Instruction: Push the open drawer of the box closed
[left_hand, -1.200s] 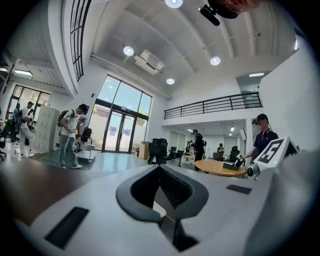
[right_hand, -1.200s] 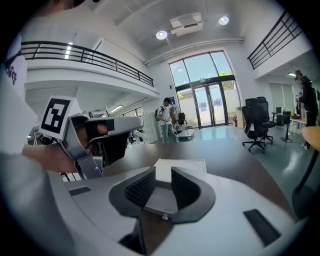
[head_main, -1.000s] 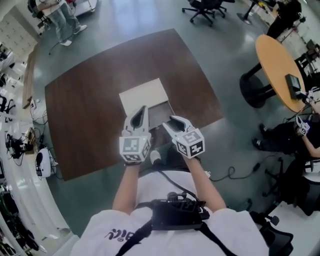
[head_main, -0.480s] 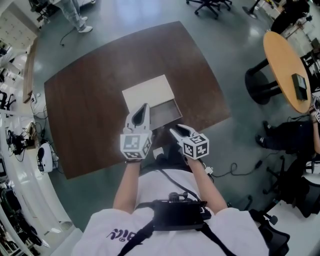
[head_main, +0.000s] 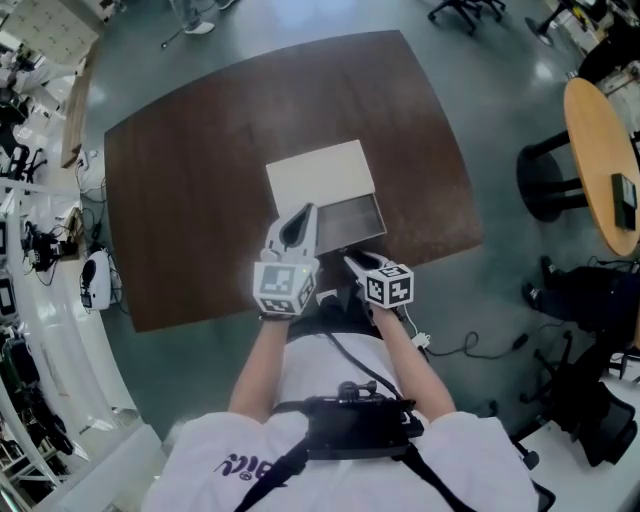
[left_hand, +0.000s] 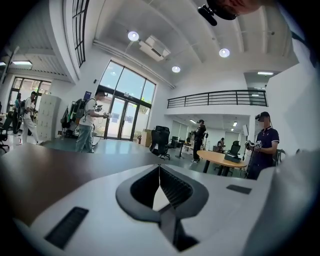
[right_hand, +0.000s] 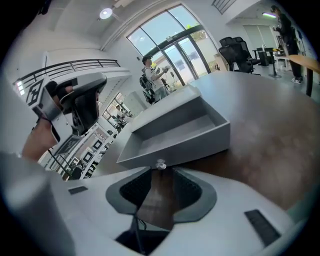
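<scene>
Box (head_main: 318, 175) set on table (head_main: 180, 180) near front edge. Drawer (head_main: 352, 222) pulled out toward person, knob (right_hand: 160, 164) faced by right gripper (right_hand: 160, 175), jaws apart. Left gripper (left_hand: 159, 172) jaws pressed together.

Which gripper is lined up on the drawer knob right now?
The right gripper: its jaws stand apart, with the knob of the open drawer right at their tips. The left gripper is shut and looks out across the room.
</scene>
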